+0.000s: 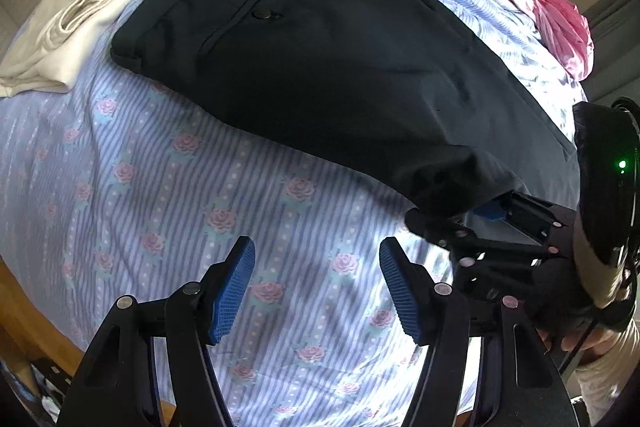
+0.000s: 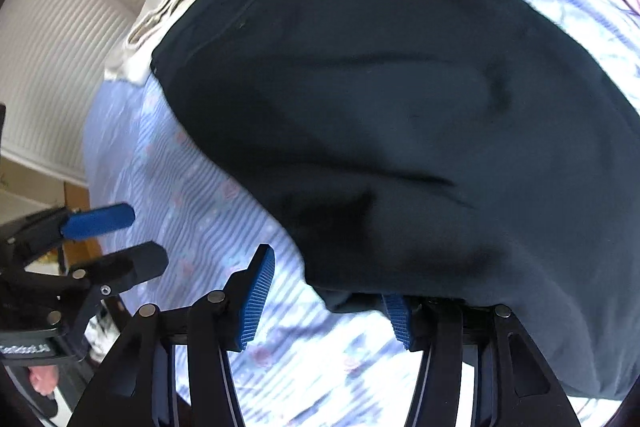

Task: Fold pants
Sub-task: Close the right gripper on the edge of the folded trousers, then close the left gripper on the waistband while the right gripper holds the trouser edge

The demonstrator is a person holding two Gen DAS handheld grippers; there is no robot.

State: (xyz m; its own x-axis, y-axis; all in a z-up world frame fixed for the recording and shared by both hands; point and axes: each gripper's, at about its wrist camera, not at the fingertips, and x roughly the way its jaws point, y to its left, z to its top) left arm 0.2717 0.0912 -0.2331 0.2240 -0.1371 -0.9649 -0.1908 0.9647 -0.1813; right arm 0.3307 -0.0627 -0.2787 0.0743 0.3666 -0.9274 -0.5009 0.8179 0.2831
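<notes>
Two grippers over bedsheet [image 1: 160, 195]. Cream cloth [image 1: 76, 23] far left. Left gripper [image 1: 316, 287] wide, holding nothing, pants [image 1: 320, 59] well ahead of it. Right gripper [image 2: 326, 301] wide too, pants edge draped over its right finger.

Dark folded pants [image 1: 320, 67] lie on striped floral bedsheet [image 1: 140, 207] ahead of me; cream folded cloth [image 1: 76, 23] at their left, prob. touching; pink bedding [image 1: 560, 23] behind-right.
</notes>
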